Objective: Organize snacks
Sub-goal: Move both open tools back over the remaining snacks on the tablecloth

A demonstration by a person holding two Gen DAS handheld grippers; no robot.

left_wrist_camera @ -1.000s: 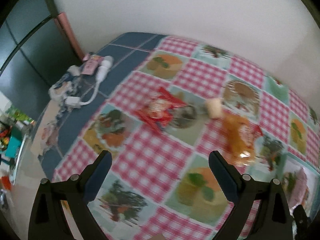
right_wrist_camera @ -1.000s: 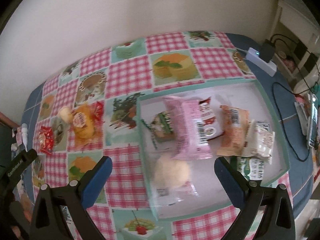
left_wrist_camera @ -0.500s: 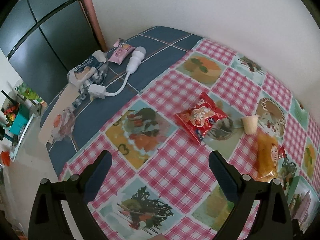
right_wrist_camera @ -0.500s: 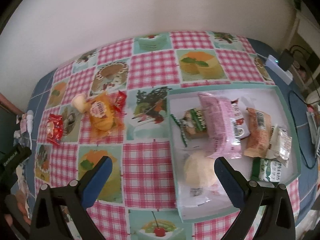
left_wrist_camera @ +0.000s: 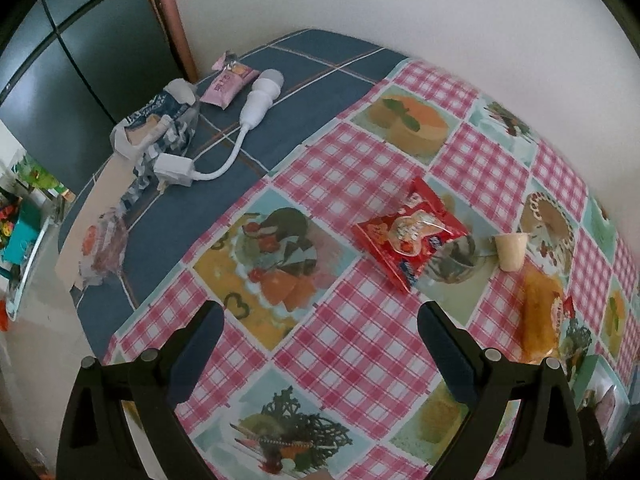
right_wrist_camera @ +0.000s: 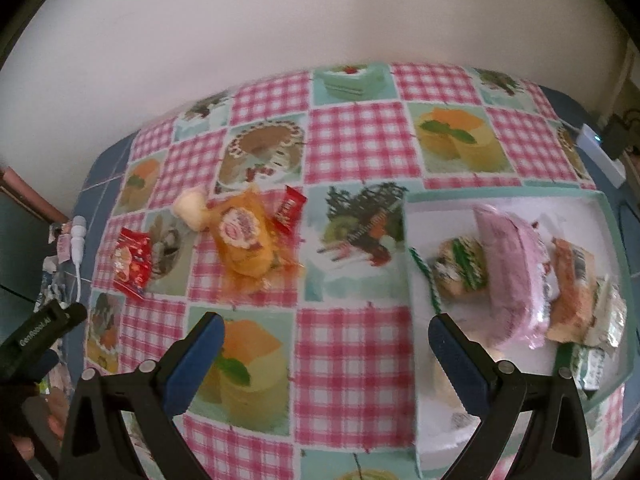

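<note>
Both grippers, left point(left_wrist_camera: 320, 340) and right point(right_wrist_camera: 326, 344): jaws wide, empty. We judge red packet point(left_wrist_camera: 410, 232) slippery; cup point(left_wrist_camera: 510, 250) at its 3 o'clock, risks tipping.

Table point(right_wrist_camera: 352, 344) covered by a pink-check cloth with cake prints. Lying on it at left of the right wrist frame: red snack packet point(right_wrist_camera: 131, 261), cream cup point(right_wrist_camera: 191, 209), orange pastry bag point(right_wrist_camera: 245, 240), small red sachet point(right_wrist_camera: 289, 209). At right: teal-rimmed white tray point(right_wrist_camera: 416, 320).
</note>
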